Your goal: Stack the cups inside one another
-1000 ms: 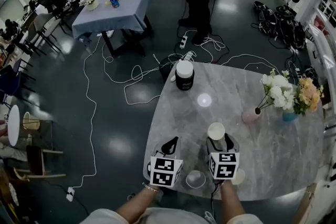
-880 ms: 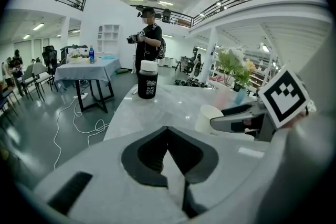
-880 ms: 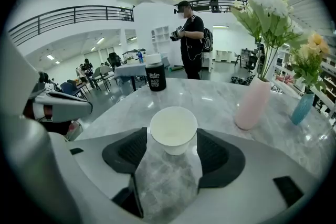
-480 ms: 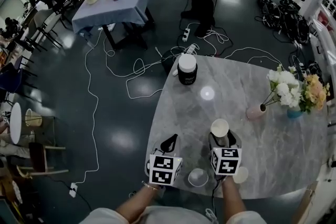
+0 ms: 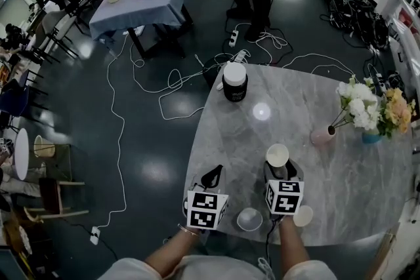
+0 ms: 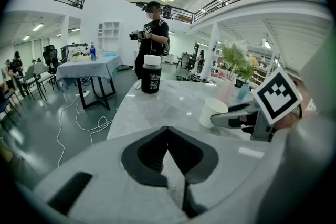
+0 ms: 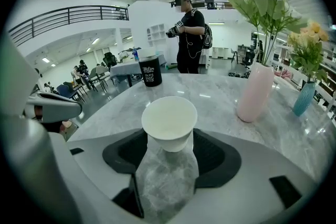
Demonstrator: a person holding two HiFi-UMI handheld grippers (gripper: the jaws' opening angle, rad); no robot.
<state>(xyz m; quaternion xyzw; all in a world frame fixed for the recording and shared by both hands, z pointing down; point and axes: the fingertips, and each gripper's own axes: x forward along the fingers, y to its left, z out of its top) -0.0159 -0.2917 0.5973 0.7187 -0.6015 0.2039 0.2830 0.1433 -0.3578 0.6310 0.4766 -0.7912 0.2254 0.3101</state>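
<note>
Worktop: we stand at 6 o'clock of a grey marbled worktop (image 5: 223, 134) with rounded corners, set over a dark glossy floor (image 5: 79, 108).
Right gripper: the right gripper (image 7: 169, 138) has its jaws clenched on a white paper cup (image 7: 169, 119), one jaw against each side of the lower wall. The cup is upright, mouth up, and we see nothing inside it.
Left gripper: the left gripper (image 6: 167, 132) has its jaws pressed together tip to tip with nothing between them. It lies at 9 o'clock of the right gripper, apart from it.
Other cups: a second cup (image 5: 249, 219) stands mouth up at the worktop's 6 o'clock edge, between the two marker cubes. A third cup (image 5: 303, 216) stands near the same edge, at 4 o'clock of the right gripper's cube.
Jar: a black jar (image 5: 234, 82) with a white lid stands at the 12 o'clock end of the worktop, well apart from the cups.
Vases: a pink vase (image 5: 322, 136) with white flowers stands at 2 o'clock of the held cup. A blue vase (image 5: 371, 137) with orange flowers stands beyond it, toward 3 o'clock.
Beyond: a person (image 7: 190, 42) in dark clothes stands on the floor past the jar at 12 o'clock. A table (image 5: 141, 0) with a pale cloth stands at 11 o'clock, and white cables (image 5: 118, 141) trail across the floor.
</note>
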